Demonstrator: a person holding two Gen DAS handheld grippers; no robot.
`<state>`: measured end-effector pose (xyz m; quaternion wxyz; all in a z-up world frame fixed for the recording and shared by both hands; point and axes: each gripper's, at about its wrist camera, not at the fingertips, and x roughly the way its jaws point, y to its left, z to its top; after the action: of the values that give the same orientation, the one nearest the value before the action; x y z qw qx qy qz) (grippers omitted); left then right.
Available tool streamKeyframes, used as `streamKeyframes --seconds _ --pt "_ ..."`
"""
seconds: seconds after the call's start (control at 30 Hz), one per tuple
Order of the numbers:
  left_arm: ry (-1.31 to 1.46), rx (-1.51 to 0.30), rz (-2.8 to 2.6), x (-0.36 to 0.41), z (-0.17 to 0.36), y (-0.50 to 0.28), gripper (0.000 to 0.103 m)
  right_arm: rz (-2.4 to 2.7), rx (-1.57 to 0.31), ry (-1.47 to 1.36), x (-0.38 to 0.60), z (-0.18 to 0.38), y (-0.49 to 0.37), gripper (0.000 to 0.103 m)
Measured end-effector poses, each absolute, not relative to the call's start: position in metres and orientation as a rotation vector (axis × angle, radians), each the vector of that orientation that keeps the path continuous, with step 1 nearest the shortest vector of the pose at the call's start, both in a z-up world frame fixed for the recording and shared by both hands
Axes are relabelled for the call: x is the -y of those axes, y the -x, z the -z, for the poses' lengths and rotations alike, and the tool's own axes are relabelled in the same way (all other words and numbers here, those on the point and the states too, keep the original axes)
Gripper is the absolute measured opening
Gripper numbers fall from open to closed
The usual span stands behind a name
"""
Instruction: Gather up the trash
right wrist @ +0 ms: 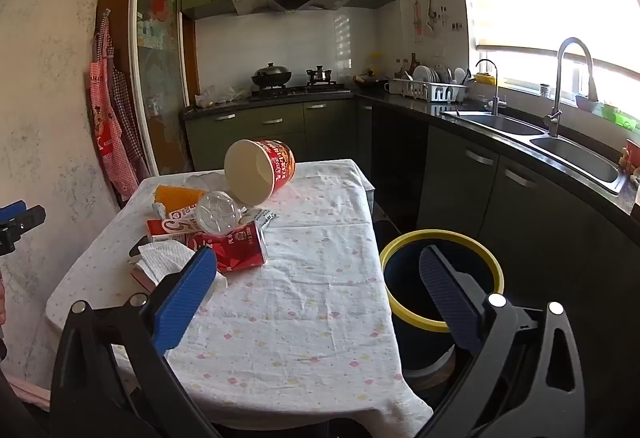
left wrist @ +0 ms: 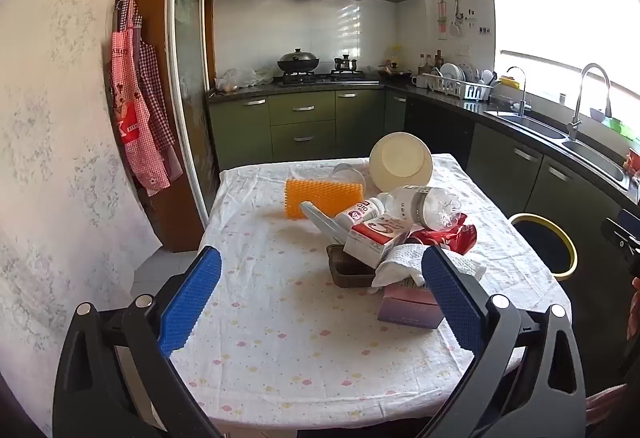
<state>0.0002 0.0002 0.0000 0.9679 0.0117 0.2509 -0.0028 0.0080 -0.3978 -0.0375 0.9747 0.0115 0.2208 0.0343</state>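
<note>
A pile of trash lies on the table (left wrist: 280,338): a tipped paper noodle cup (left wrist: 400,160) (right wrist: 258,172), a clear plastic bottle (left wrist: 424,206) (right wrist: 218,212), a crushed red can (left wrist: 448,236) (right wrist: 236,248), a red and white carton (left wrist: 374,238), a white tissue (left wrist: 404,262) (right wrist: 162,258), a small pill bottle (left wrist: 360,212), an orange spiky piece (left wrist: 320,196), a brown tray (left wrist: 348,270) and a purple box (left wrist: 408,308). My left gripper (left wrist: 320,302) is open and empty, just before the pile. My right gripper (right wrist: 316,298) is open and empty, over the table's right edge.
A dark bin with a yellow rim (right wrist: 440,278) (left wrist: 548,246) stands on the floor right of the table. Kitchen counter and sink (right wrist: 560,150) run along the right. Aprons (left wrist: 136,118) hang on the left wall. The left gripper's tip shows at the right wrist view's left edge (right wrist: 18,222).
</note>
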Motion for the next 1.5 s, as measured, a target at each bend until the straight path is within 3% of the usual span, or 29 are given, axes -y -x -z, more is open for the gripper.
streamKeyframes --seconds 1.5 --pt "0.003 -0.519 0.028 -0.005 0.007 -0.007 0.099 -0.074 -0.497 -0.03 0.392 0.049 -0.017 0.097"
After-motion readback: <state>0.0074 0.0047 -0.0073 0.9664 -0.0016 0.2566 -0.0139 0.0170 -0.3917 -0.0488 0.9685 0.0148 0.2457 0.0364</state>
